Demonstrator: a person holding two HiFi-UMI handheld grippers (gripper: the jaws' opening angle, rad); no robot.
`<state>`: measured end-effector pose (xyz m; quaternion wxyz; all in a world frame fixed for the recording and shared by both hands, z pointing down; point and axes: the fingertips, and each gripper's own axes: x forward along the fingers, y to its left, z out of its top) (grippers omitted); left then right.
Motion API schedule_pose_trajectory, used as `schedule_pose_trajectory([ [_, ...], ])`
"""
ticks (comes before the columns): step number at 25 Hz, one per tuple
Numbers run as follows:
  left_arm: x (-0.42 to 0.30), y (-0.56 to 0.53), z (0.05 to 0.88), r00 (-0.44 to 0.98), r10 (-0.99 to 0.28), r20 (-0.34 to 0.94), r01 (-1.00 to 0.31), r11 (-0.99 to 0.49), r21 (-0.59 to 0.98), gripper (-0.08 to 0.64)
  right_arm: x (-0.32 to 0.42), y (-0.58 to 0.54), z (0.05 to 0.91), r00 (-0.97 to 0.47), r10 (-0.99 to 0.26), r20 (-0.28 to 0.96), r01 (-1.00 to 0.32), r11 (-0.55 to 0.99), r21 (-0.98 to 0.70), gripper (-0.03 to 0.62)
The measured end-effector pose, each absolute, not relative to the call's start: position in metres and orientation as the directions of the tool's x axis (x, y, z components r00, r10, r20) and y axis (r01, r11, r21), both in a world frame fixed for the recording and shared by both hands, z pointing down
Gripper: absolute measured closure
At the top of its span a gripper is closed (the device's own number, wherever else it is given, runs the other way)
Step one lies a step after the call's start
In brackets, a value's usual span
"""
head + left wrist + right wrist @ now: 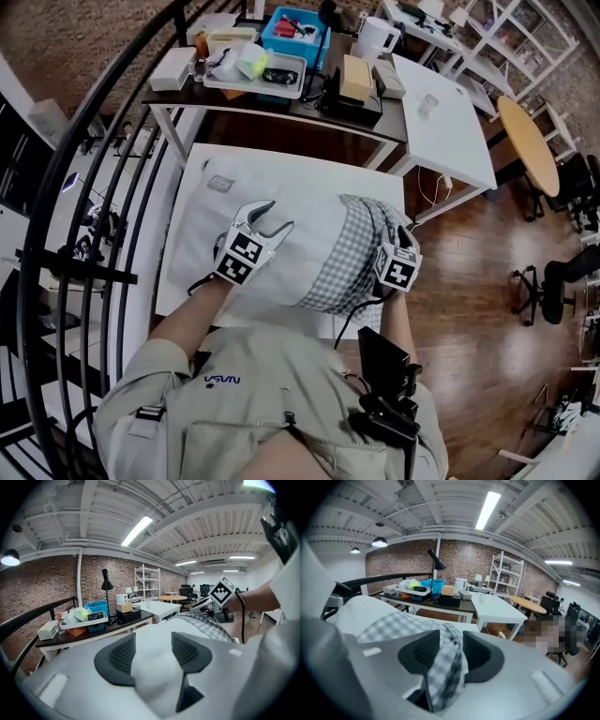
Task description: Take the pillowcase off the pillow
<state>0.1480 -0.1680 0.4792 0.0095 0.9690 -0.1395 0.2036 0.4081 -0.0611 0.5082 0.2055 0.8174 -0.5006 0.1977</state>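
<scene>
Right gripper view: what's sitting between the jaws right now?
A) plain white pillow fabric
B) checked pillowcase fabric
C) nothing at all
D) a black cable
B: the checked pillowcase drapes down between the parted jaws of the right gripper, leaving one ribbed pad bare.
</scene>
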Motion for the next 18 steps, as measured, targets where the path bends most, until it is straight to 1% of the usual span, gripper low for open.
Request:
schedule_pose_trajectory([
  [2,0.135,-0.138,0.474,0.885,-0.229,0.406,-0.235,-0.971,-0.036,0.298,0.379,-0.042,0.501,0.396,-0.762,0.513,-0.911,-0.394,0.117,0.439],
  [5,0.12,-0.104,0.478,0.884,-0.197,0.424,-0.205,-0.978,-0.026,0.282,0.339,-0.015,0.502,0.356,-0.776,0.521,-0.926,-0.368,0.086,0.439],
  [9,0.107,-0.074,0.498,0.872,-0.161,0.462,-0.182,-0.983,0.002,0.268,0.295,0.016,0.511,0.33,-0.775,0.539,-0.925,-0.38,0.02,0.439],
  [13,0.098,-0.05,0.526,0.856,-0.116,0.503,-0.15,-0.988,0.027,0.259,0.256,0.042,0.53,0.307,-0.752,0.583,-0.927,-0.376,0.002,0.425],
  [18,0.095,-0.05,0.568,0.808,-0.116,0.578,-0.131,-0.991,-0.016,0.258,0.223,0.07,0.565,0.285,-0.692,0.663,-0.922,-0.387,-0.007,0.406],
])
